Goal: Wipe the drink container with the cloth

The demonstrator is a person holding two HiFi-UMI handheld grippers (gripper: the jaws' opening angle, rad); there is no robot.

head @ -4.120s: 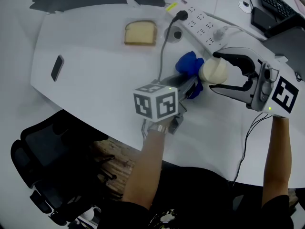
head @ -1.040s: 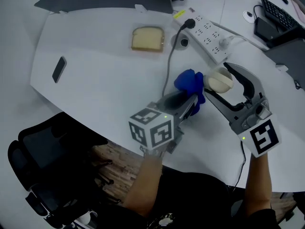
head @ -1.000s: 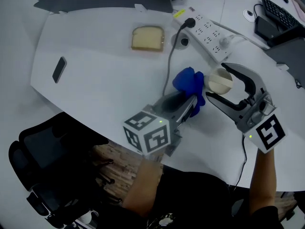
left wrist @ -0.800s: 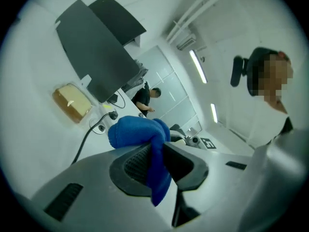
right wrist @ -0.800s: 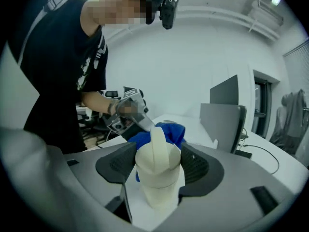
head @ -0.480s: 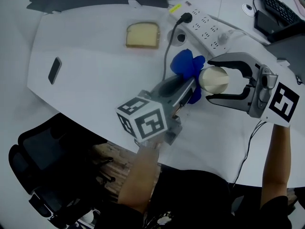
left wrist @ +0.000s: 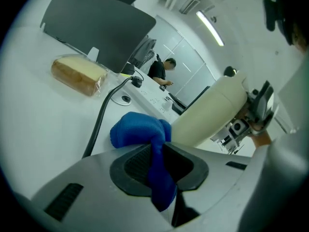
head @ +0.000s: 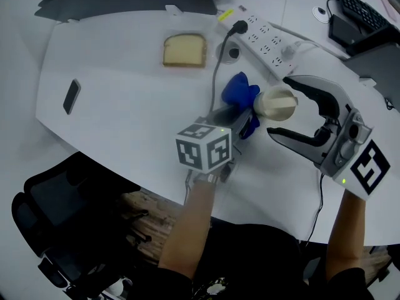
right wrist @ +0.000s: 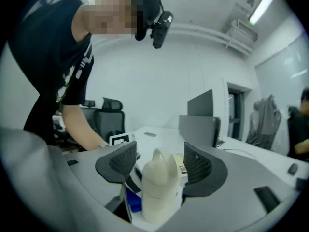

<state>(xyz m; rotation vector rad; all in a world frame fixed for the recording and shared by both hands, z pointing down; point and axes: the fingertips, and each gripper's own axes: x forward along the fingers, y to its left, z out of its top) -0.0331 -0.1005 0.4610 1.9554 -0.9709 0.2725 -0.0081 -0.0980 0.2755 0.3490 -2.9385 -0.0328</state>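
Grey left gripper [head: 244,114] and right gripper [head: 279,105], black-and-white marker cubes [head: 204,146], ribbed black jaws; shirt [right wrist: 43,66] seemingly black.

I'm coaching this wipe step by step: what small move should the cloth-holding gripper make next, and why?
Probably a short stroke of the cloth along the drink container. The left gripper is clamped on the cloth, which sits right beside the container's side, and the right gripper holds the container between its jaws.

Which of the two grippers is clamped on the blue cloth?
The left gripper: its jaws pinch the blue cloth. The right gripper has the cream drink container between its jaws instead.
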